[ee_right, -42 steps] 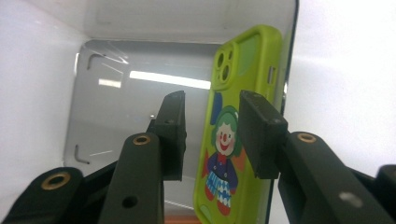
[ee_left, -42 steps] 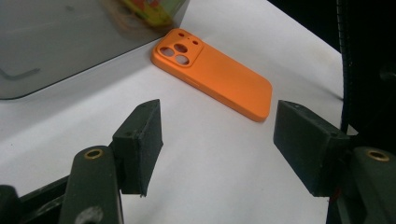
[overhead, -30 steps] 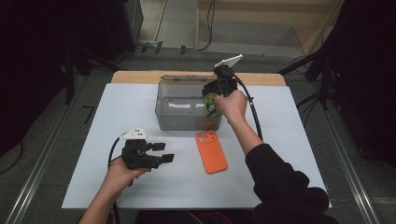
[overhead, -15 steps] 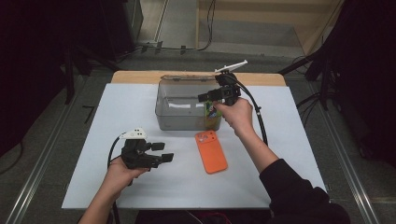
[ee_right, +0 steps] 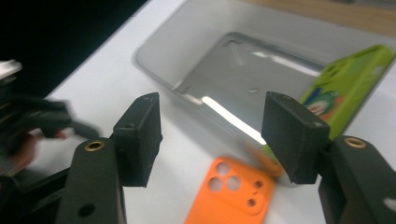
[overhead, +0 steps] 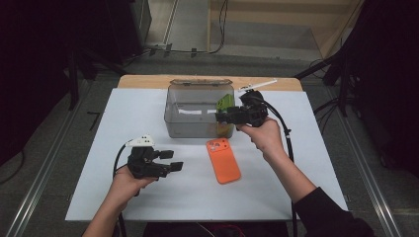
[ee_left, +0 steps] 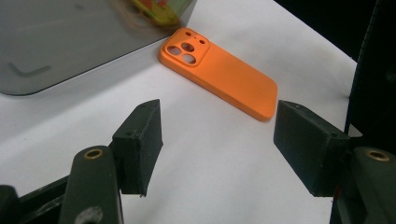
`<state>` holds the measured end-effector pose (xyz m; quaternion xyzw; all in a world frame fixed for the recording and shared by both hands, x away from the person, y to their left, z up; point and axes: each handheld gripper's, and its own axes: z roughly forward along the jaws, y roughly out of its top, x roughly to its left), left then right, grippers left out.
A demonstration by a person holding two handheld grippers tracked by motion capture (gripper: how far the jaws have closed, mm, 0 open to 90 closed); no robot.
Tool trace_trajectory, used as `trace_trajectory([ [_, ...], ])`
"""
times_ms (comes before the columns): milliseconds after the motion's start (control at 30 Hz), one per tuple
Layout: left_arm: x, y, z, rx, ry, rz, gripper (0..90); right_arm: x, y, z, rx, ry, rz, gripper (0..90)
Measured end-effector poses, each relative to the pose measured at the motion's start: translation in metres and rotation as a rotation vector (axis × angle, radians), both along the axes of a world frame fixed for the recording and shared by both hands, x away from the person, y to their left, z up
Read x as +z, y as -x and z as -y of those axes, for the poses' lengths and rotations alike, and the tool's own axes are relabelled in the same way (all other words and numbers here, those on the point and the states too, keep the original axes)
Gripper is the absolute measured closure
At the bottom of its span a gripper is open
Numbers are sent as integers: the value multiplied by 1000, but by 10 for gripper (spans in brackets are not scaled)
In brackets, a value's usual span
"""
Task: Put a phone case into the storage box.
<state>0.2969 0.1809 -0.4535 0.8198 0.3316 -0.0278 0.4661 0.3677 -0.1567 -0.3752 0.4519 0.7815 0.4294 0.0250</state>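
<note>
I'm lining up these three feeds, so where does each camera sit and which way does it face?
High view: above the table's near side, looking forward and down; both forearms enter from below.
Left gripper view: rides the left hand-held gripper, looking along its open jaws.
Right gripper view: rides the right hand-held gripper, facing the clear box.
All three share the orange phone case.

High view: white table sheet [overhead: 148, 217] evenly lit from above, surroundings falling into near-black; shadows soft and short; overall image slightly soft, low contrast. Left gripper view: sharp, orange phone case [ee_left: 219, 77] crisp, clear bin [ee_left: 70, 42] wall showing dull grey reflection. Right gripper view: motion blur throughout, bright glare streak on bin floor, green case [ee_right: 350, 79] and orange case smeared, upper left corner black.
</note>
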Motion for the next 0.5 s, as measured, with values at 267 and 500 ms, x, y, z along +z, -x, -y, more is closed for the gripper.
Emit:
trace_trajectory([
  [267,0,0,0,2,-2,-2,332,-5,26,18,48,6,45,353],
  [500,-1,-1,0,-2,-8,-1,331,-16,44,27,78,33,52,322],
])
